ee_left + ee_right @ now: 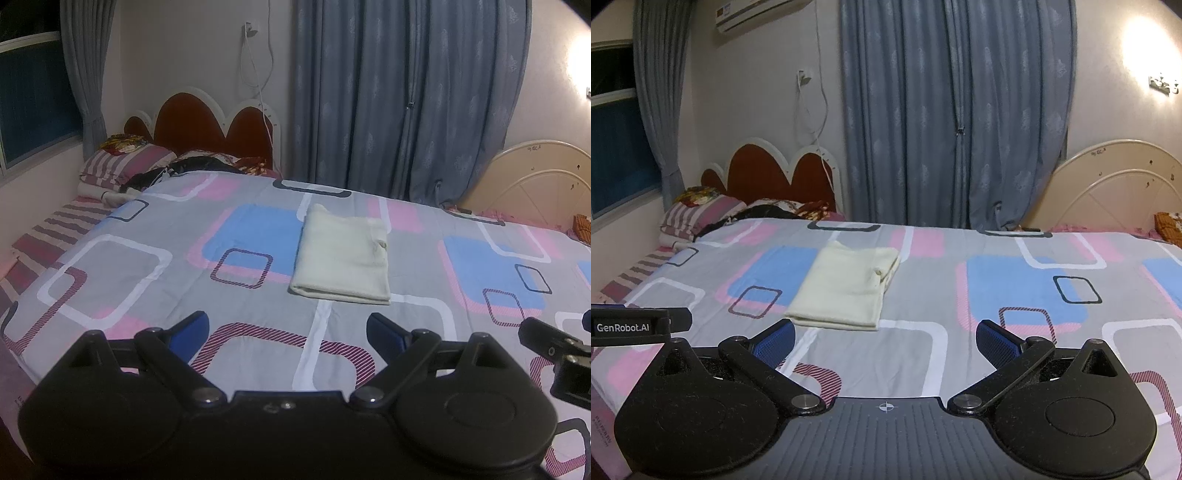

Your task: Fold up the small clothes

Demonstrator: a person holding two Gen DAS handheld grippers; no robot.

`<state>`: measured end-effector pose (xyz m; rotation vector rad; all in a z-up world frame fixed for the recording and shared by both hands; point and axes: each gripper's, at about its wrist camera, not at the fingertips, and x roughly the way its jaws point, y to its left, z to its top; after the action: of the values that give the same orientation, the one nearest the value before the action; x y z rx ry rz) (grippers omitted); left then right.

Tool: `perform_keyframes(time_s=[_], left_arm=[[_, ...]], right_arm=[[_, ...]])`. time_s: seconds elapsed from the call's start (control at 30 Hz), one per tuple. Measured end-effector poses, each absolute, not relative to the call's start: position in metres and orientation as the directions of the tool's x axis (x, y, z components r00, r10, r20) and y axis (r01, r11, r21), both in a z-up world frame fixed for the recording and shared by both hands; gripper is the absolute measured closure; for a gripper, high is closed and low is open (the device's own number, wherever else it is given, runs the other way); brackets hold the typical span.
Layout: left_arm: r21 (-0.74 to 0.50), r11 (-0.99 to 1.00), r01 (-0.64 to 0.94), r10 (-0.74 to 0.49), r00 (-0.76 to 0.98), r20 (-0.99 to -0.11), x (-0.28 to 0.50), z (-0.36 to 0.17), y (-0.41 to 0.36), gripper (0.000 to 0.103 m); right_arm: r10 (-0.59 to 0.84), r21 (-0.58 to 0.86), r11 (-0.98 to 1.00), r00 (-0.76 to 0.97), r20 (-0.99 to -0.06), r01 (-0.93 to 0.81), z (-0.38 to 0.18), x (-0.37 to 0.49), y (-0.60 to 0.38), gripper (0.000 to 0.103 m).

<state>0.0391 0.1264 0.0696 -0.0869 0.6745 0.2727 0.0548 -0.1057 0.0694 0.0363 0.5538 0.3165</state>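
Lying ahead of both wide-open, empty tongs, left gripper [288, 334] and right gripper [885, 341]: folded cream garment [341, 254], long axis running away, slightly nearer the left.

A patterned bedsheet [155, 280] in grey, pink and blue is covering the lower half of both views. A red headboard [192, 122] with a white rim is standing at centre left, with striped pillows [122, 162] lying just below it. Blue-grey curtains [945, 110] are hanging across the upper centre. An air conditioner [753, 13] is sitting at the upper left. A cream headboard [1115, 184] is standing at the right edge.
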Motion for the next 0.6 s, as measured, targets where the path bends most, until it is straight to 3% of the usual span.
perform_keyframes(time_s=[0.6], left_arm=[[-0.031,0.976,-0.217,0.147,0.756,-0.638,0.063,0.054,0.133,0.013]], right_arm=[[0.300,0.132,0.953,0.784,-0.544,-0.273,0.056,0.071,-0.104,0.000]])
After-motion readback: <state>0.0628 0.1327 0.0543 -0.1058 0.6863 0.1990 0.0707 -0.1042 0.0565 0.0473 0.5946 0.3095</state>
